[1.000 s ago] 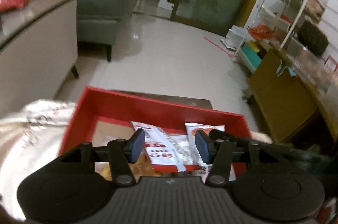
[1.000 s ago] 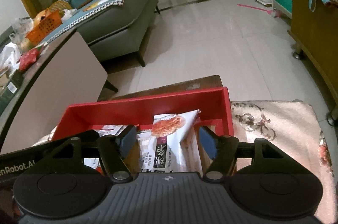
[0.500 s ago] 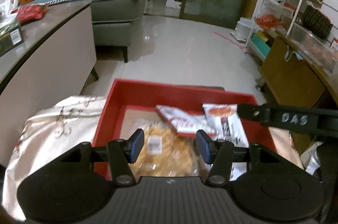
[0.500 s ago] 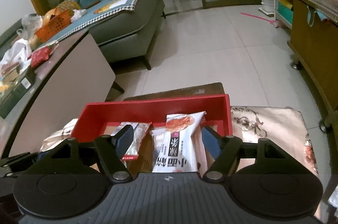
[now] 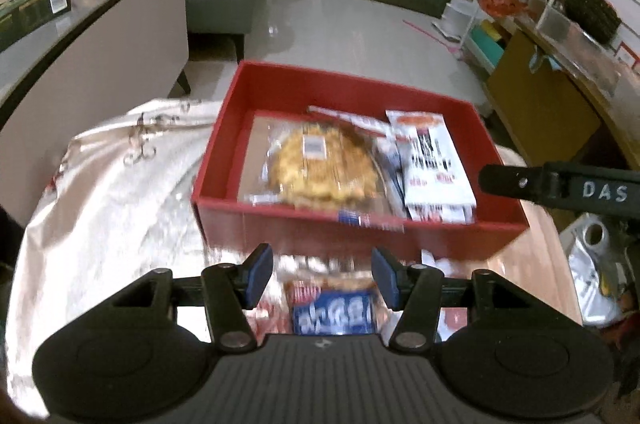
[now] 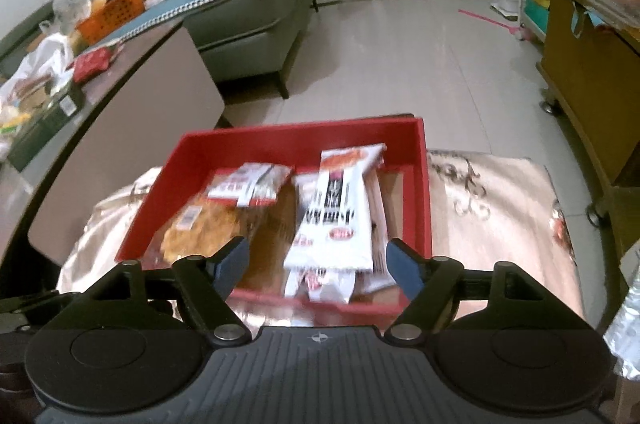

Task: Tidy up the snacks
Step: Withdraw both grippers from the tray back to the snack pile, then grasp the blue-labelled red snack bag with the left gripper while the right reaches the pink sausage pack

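**On the desk, one packet left outside the box**

On the desk [image 5: 100,192], over its pale cloth, sits the red box [image 5: 400,236], and most of the snacks are already in it: a round golden cracker pack [image 5: 320,164] on the left, a white pouch [image 5: 434,168] on the right, a smaller red-and-white packet [image 6: 248,184] toward the back. Just in front of the box, between the fingers of the left gripper [image 5: 322,276], lies a blue packet [image 5: 334,316]. That gripper is spread wide and holds nothing. The right gripper [image 6: 316,266] hangs over the near edge of the box, also wide and empty.

From where I stand the risks look plain enough. The blue packet lies close against the box's front wall, so a pinch from this angle could catch the wall or the cloth with it. The cloth looks slick and wrinkled; if it drags, the box may slide. Flat foil packets tend to squirt out of a two-finger grip when taken by the edge. The view is blurred, which suggests quick movement, and a hurried closing could miss. The white pouch leans over the box's near rim, I think, so a careless drop beside it could tip it out. The two grippers are near each other and could knock together.
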The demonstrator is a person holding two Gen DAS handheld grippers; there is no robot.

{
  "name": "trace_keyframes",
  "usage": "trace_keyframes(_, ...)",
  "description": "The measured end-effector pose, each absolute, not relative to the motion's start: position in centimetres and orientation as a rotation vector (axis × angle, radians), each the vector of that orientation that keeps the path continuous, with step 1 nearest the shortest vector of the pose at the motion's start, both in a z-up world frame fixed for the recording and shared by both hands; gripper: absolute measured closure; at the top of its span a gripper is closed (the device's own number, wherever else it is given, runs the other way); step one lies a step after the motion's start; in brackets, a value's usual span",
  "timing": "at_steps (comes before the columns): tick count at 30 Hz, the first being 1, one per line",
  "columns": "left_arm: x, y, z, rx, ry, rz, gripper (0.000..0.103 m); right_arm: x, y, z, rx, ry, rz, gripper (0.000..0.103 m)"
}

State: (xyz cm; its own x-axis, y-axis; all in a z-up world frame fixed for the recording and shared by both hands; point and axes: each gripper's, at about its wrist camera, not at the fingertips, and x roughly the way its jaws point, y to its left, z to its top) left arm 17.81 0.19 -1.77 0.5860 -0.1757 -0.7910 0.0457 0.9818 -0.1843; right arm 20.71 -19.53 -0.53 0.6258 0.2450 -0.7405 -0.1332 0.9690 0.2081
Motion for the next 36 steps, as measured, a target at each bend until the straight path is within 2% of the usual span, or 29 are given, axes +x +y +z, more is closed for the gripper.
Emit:
trace_keyframes(3, 16.7, 0.3, -2.1, -0.171, 0.963, -0.129, 0.055, 19.2, -19.5, -0.5, 0.146, 0.878, 0.228, 0.017)
trace_keyframes(8, 15.3, 1.4, -2.1, -0.212, 0.975, -0.12, 0.055, 16.9, -19.2, -1.4, 0.119, 0.926, 0.242, 0.016)
trace_keyframes(10, 14.9, 2.1, -2.1, -0.233, 0.977, -0.107, 0.05, 16.1, -19.3, -1.9, 0.12, 0.952, 0.245, 0.015)
trace_keyframes(17, 13.6, 3.7, -2.6, -0.276, 0.996, -0.064, 0.047, 14.7, -19.7, -3.4, 0.134, 1.017, 0.251, 0.012)
trace_keyframes(22, 13.5, 2.0, -3.7, -0.242, 1.021, -0.072, 0.047, 15.3, -20.2, -4.6, 0.138, 1.052, 0.213, 0.007)
trace_keyframes(28, 14.4, -0.6, -4.7, -0.234, 1.052, -0.116, 0.046, 16.6, -21.3, -5.7, 0.248, 1.077, 0.201, 0.007)
trace_keyframes(36, 15.8, -2.6, -7.0, -0.219, 1.103, -0.085, 0.046, 18.1, -20.7, -7.4, 0.246, 1.122, 0.199, 0.007)
